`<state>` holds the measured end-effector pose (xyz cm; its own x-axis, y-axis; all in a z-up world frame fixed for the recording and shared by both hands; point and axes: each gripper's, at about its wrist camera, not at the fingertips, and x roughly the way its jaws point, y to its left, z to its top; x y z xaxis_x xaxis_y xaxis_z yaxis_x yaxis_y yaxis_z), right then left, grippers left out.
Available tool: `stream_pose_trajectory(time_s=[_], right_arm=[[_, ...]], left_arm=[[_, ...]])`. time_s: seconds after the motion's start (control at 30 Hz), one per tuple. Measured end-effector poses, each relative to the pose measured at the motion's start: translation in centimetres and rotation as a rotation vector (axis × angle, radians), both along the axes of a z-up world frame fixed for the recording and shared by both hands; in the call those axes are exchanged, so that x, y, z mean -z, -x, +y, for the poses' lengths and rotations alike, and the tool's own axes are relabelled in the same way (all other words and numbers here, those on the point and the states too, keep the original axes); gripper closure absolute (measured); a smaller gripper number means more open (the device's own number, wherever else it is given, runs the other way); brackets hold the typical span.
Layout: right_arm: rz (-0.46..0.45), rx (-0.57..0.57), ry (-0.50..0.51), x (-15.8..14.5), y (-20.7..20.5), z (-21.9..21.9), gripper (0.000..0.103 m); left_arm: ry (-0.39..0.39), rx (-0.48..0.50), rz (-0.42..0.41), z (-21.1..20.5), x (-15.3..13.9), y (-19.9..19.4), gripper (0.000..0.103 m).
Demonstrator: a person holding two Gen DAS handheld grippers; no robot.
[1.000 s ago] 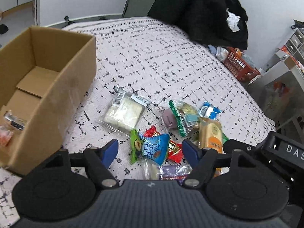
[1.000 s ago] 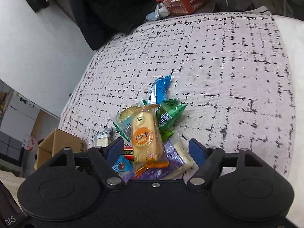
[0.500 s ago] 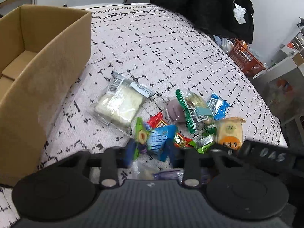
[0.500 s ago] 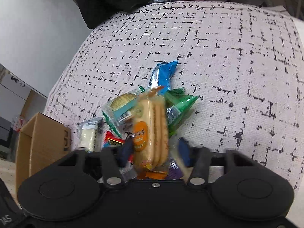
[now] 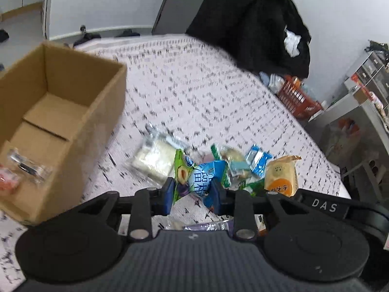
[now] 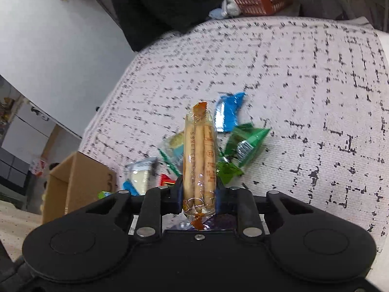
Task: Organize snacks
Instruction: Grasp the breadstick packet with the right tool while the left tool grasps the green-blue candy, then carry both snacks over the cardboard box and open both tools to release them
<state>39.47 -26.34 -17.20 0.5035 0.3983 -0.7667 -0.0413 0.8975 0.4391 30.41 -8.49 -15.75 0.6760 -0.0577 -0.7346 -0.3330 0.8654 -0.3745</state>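
Snacks: your left gripper (image 5: 190, 189) pinches the blue-green packet (image 5: 198, 175); right gripper (image 6: 198, 189) clamps the biscuit pack (image 6: 199, 160). Both light, crinkly, slippery; grip mid-body. Cardboard box (image 5: 48, 112) at 10 o'clock.

A black coat (image 5: 252, 24) hangs beyond the patterned bedspread (image 5: 194, 92), an orange basket (image 5: 297, 99) seemingly beside it.
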Motion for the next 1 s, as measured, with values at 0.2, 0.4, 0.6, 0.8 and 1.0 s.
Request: stream_pose_trajectory(time_s=[0.2, 0.4, 0.6, 0.8, 1.0], right_arm=[[-0.044, -0.021, -0.013, -1.3, 0.8, 0.6, 0.080], [-0.093, -0.052, -0.022, -3.0, 1.6, 2.0, 0.080], [-0.128, -0.076, -0.031, -4.2, 2.3, 3.3, 0.080], [-0.154, -0.088, -0.027, -5.2, 3.4, 4.9, 0.080], [-0.192, -0.101, -0.031, -6.6, 4.6, 7.3, 0.080]], left_arm=[[-0.012, -0.044, -0.050, 1.7, -2.9, 1.6, 0.073], [-0.043, -0.069, -0.091, 3.0, -5.4, 3.2, 0.073], [-0.056, -0.105, -0.116, 4.7, -6.8, 4.8, 0.073], [-0.066, -0.130, -0.135, 6.5, -7.8, 6.4, 0.073], [-0.060, -0.159, -0.141, 8.9, -8.4, 8.0, 0.073]])
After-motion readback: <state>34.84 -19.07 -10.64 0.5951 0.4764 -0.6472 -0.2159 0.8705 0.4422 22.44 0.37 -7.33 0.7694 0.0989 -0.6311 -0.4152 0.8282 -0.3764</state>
